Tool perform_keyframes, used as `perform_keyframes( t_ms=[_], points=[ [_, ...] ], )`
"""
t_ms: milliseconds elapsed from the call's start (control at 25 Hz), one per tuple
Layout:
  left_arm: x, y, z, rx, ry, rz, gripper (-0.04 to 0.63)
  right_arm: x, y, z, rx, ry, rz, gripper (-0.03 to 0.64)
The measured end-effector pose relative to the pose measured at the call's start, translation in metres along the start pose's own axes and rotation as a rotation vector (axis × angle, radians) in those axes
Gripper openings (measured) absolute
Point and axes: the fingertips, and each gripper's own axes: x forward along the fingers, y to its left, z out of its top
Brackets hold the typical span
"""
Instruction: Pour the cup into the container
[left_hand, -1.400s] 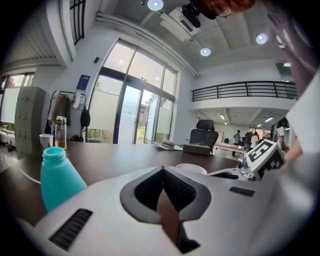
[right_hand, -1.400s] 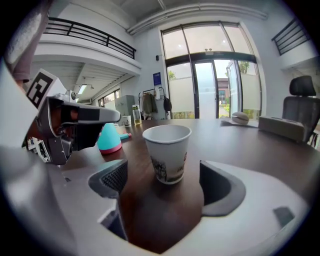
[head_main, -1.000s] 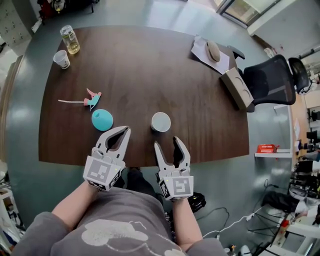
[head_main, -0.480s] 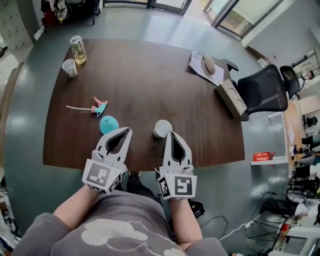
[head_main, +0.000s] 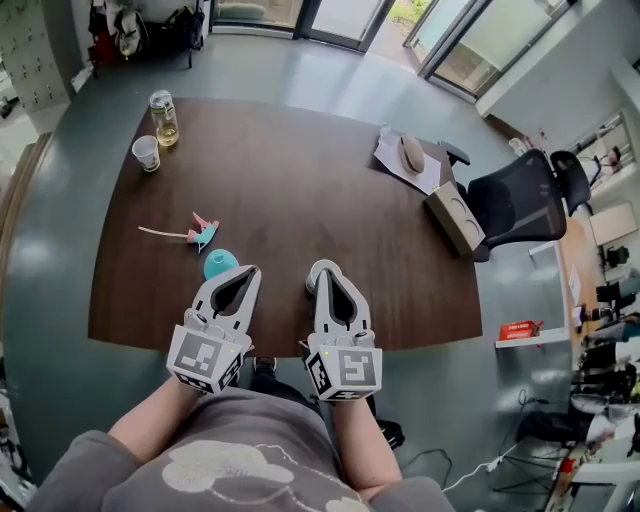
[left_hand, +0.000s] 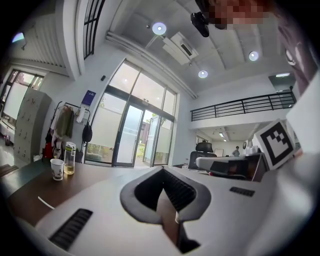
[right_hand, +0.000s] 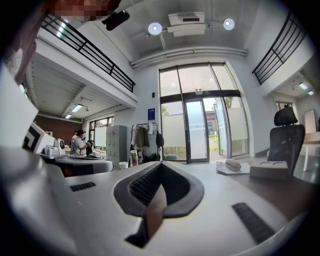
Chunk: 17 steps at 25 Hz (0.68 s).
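The white cup (head_main: 312, 279) stands by the table's (head_main: 300, 170) front edge, partly hidden by the right gripper (head_main: 329, 274), so its contents cannot be seen; the teal container (head_main: 220, 264) sits just left, beside the left gripper (head_main: 247, 271); both grippers' jaws are together and empty, probably poised before any grasp; a far bottle (head_main: 163, 117) holds yellowish liquid.

head view: high up, steeply down on the dark brown wooden table (head_main: 300, 180) | gripper views: low at its near edge, level toward tall glass doors (right_hand: 197, 131) | shared: small white paper cup (head_main: 146, 153), head + left
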Motion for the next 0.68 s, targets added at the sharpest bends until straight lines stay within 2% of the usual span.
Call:
perform_keyframes(
  t_ms=[360,680],
  points=[
    [0.001,0.011,0.0,-0.012,0.013,0.021,0.006,0.009,0.01,0.0,-0.05,0.02,0.015,-0.014],
    [0.006,0.017,0.004,-0.057,-0.004,0.023,0.006,0.015,0.012,0.001,-0.058,0.019,0.016,-0.014]
  ],
)
